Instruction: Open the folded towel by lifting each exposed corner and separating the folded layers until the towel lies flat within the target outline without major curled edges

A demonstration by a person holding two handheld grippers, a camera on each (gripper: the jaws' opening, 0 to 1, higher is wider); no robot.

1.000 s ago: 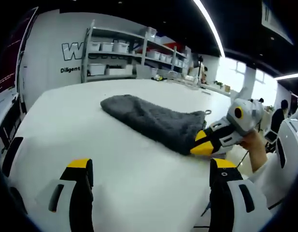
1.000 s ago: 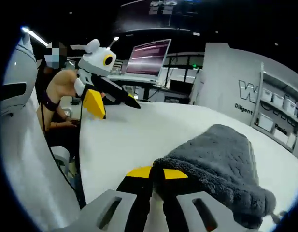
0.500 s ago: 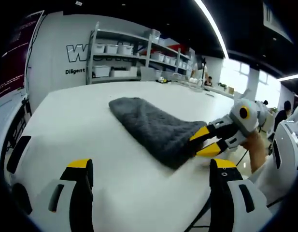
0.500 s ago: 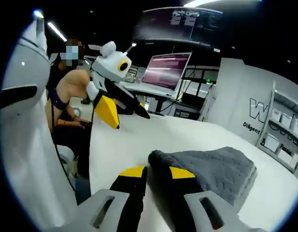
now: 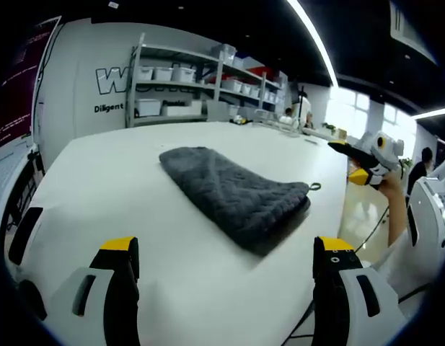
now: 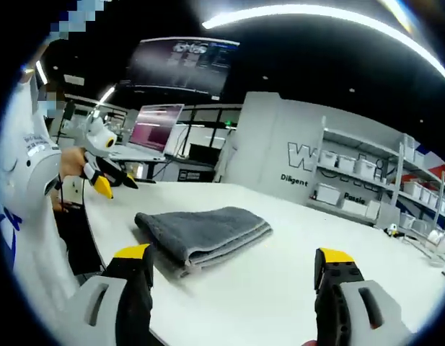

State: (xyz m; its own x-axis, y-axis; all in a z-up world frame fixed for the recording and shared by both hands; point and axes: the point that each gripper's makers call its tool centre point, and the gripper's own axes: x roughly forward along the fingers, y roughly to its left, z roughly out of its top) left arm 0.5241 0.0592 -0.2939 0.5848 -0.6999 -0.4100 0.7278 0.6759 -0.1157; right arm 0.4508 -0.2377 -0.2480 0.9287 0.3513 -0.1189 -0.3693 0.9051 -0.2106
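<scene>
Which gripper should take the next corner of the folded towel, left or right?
Probably the right gripper. Its jaws are open, and the towel's layered edge lies just ahead of its near jaw. The left gripper is open too, but the towel lies farther across the table from it.

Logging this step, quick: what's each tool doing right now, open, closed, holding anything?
Left tool: open, holding nothing, short of the towel.
Right tool: open, holding nothing, towel lies on the table.
</scene>
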